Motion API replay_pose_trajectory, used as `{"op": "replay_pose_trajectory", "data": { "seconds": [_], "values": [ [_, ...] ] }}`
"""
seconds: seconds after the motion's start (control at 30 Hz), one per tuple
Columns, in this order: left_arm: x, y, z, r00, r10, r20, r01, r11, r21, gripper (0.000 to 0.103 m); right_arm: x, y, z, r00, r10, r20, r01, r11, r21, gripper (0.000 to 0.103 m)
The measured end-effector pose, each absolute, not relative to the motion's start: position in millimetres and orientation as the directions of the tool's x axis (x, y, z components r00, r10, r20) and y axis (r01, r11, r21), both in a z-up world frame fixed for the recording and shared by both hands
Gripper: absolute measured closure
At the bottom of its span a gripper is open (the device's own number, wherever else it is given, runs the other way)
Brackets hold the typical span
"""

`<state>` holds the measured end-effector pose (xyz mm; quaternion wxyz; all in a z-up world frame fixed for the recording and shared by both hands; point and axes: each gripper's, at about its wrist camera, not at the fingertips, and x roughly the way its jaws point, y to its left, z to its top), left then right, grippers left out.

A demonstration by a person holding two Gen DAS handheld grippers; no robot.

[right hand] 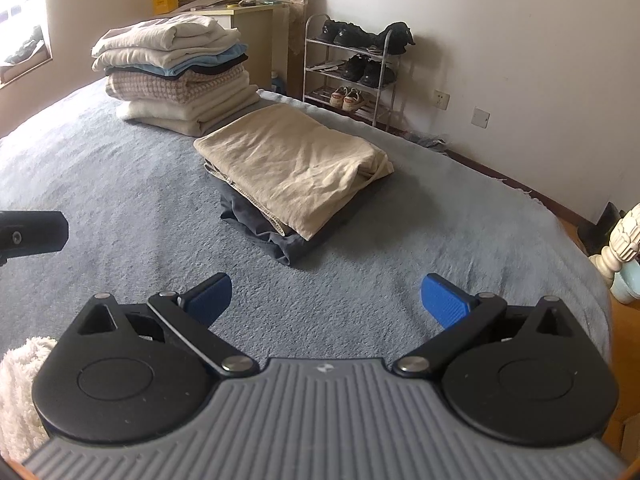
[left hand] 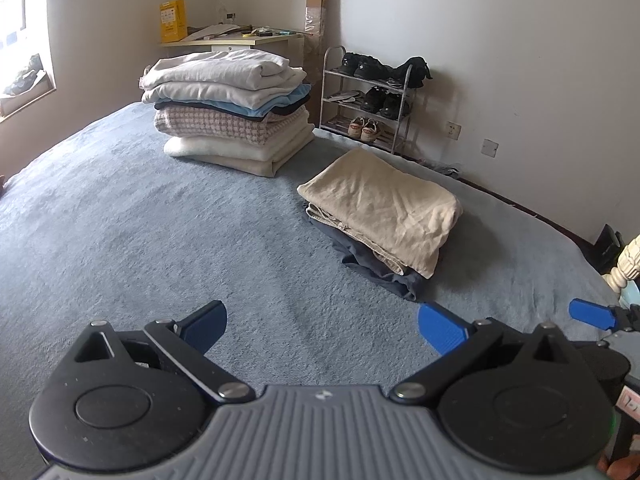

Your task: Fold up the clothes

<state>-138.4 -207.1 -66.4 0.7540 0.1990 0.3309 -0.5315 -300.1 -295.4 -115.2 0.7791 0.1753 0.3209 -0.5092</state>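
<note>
Both the left hand-held gripper (left hand: 322,330) and the right hand-held gripper (right hand: 326,300) hover over the blue-grey bed (right hand: 120,184) with their blue fingers spread wide, holding nothing. Ahead of them a folded beige garment (right hand: 292,160) lies on top of a folded dark grey garment (right hand: 260,232). Farther back on the bed stands a tall stack of folded clothes (left hand: 228,108), with a shoe rack (left hand: 370,100) by the wall behind it.

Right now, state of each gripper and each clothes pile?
left gripper: open, holding nothing, over the blanket
right gripper: open, holding nothing
tall stack of clothes: folded, piled on the blue-grey blanket
beige garment: folded, lying on a dark grey garment
</note>
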Motion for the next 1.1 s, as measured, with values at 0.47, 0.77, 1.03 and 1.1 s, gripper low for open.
{"op": "replay_pose_trajectory", "data": {
  "seconds": [0.47, 0.77, 1.03, 1.1],
  "values": [
    [-139.6, -206.0, -66.2, 0.212, -0.67, -0.711, 0.934, 0.352, -0.053, 0.0, -300.4, -294.6, -115.4, 0.274, -0.679, -0.682, 0.905, 0.422, -0.057, 0.001],
    [-139.9, -206.7, -66.3, 0.212, -0.67, -0.711, 0.935, 0.351, -0.053, 0.0, -299.5, -294.7, -115.5, 0.274, -0.677, -0.683, 0.905, 0.423, -0.056, 0.001],
    [-140.7, -206.9, -66.8, 0.21, -0.67, -0.712, 0.935, 0.35, -0.053, 0.0, -299.6, -295.2, -116.5, 0.274, -0.675, -0.685, 0.906, 0.421, -0.053, 0.001],
    [-140.8, -206.7, -66.9, 0.21, -0.669, -0.713, 0.935, 0.35, -0.053, 0.0, -299.7, -295.0, -117.0, 0.273, -0.674, -0.687, 0.906, 0.421, -0.052, 0.001]
  ]
}}
